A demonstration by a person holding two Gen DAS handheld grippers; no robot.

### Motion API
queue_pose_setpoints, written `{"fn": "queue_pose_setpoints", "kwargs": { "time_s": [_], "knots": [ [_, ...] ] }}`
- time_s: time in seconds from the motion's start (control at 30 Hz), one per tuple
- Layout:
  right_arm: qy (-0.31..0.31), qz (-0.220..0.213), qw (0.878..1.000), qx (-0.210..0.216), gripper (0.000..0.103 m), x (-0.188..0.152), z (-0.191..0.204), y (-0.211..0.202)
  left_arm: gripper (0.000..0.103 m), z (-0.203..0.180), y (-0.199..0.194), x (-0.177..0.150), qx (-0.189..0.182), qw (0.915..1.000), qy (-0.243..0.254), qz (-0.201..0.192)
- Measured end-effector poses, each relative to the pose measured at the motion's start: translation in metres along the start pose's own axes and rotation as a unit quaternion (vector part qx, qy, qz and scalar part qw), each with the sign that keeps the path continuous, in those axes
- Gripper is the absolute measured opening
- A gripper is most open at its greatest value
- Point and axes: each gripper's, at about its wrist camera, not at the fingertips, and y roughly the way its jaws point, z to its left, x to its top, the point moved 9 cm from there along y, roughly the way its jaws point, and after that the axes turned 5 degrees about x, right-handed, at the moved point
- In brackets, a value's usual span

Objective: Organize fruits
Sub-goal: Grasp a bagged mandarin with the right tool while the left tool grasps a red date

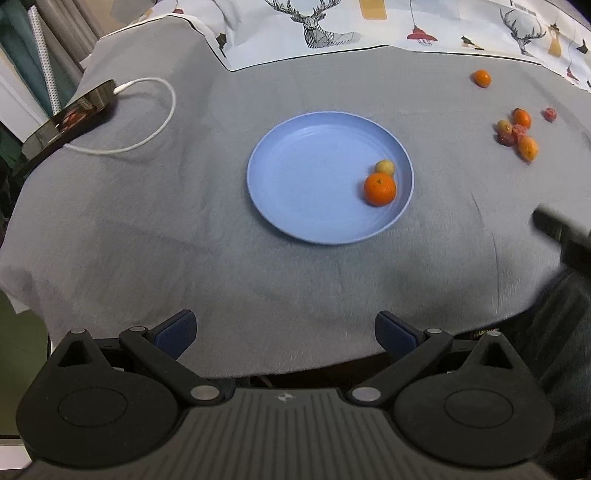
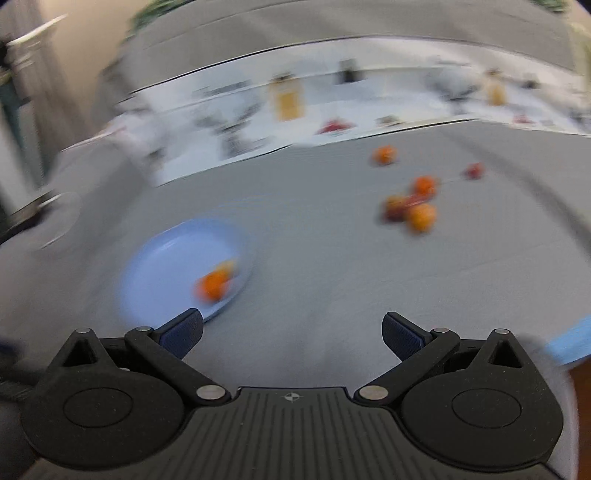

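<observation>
- Both the left gripper point(image 1: 286, 328) and the right gripper point(image 2: 291, 330) are spread wide with nothing between the fingers.
- The plate point(image 1: 295, 206) has a tangerine point(image 1: 379, 189) touching a small yellow fruit point(image 1: 385, 167); the loose pile point(image 1: 517, 133) sits well apart to its right.
- The right view is smeared, so I'd worry a hurried reach nudges the round fruit into rolling across the cloth point(image 1: 147, 229).
- A cable point(image 1: 155, 122) loops on the grey cloth at far left; a deer-print sheet point(image 1: 332, 26) lies beyond.
</observation>
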Motion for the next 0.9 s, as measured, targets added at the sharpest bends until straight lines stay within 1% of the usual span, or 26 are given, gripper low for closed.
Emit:
{"fn": "queue_pose_setpoints", "kwargs": {
  "time_s": [0.07, 0.13, 0.23, 0.33, 0.43, 0.5, 0.57, 0.63, 0.67, 0.7, 0.73, 0.8, 0.83, 0.9],
  "knots": [
    [0.014, -0.014, 0.999, -0.044, 0.102, 0.011, -0.03, 0.024, 0.103, -0.007, 0.006, 0.011, 0.003, 1.0, 0.003, 0.006],
    [0.034, -0.016, 0.996, -0.083, 0.102, 0.022, -0.061, 0.054, 0.103, -0.016, 0.01, 0.021, 0.003, 0.9999, 0.008, 0.011],
    [0.057, 0.006, 0.991, -0.119, 0.102, 0.029, -0.1, 0.105, 0.103, -0.028, 0.017, 0.035, -0.003, 0.9997, 0.012, 0.022],
    [0.078, 0.028, 0.988, -0.128, 0.102, 0.034, -0.123, 0.149, 0.103, -0.042, 0.023, 0.051, -0.009, 0.9994, 0.011, 0.032],
    [0.088, 0.028, 0.987, -0.13, 0.102, 0.041, -0.134, 0.179, 0.103, -0.055, 0.028, 0.067, -0.004, 0.9994, 0.018, 0.029],
    [0.084, 0.023, 0.987, -0.135, 0.102, 0.044, -0.137, 0.193, 0.103, -0.064, 0.032, 0.078, 0.001, 0.9994, 0.025, 0.026],
    [0.056, 0.016, 0.986, -0.153, 0.102, 0.047, -0.14, 0.2, 0.103, -0.076, 0.038, 0.091, 0.005, 0.9993, 0.033, 0.017],
    [0.046, -0.007, 0.988, -0.15, 0.087, 0.053, -0.144, 0.198, 0.103, -0.093, 0.044, 0.105, 0.007, 0.9989, 0.045, 0.005],
    [0.043, -0.017, 0.987, -0.151, 0.062, 0.056, -0.147, 0.194, 0.103, -0.104, 0.046, 0.115, 0.002, 0.9986, 0.053, -0.007],
    [0.035, -0.023, 0.987, -0.157, 0.04, 0.058, -0.152, 0.193, 0.103, -0.117, 0.048, 0.125, -0.007, 0.9978, 0.062, -0.023],
    [0.028, -0.025, 0.985, -0.168, 0.039, 0.059, -0.16, 0.194, 0.103, -0.131, 0.051, 0.136, -0.018, 0.9964, 0.071, -0.042],
    [0.04, -0.03, 0.985, -0.163, 0.039, 0.065, -0.17, 0.194, 0.103, -0.165, 0.059, 0.16, -0.055, 0.9903, 0.09, -0.09],
    [0.049, -0.035, 0.982, -0.177, 0.039, 0.066, -0.18, 0.191, 0.103, -0.182, 0.065, 0.169, -0.065, 0.9876, 0.099, -0.103],
    [0.08, -0.038, 0.971, -0.22, 0.039, 0.066, -0.204, 0.185, 0.103, -0.218, 0.076, 0.185, -0.094, 0.9818, 0.121, -0.112]
  ]
}}
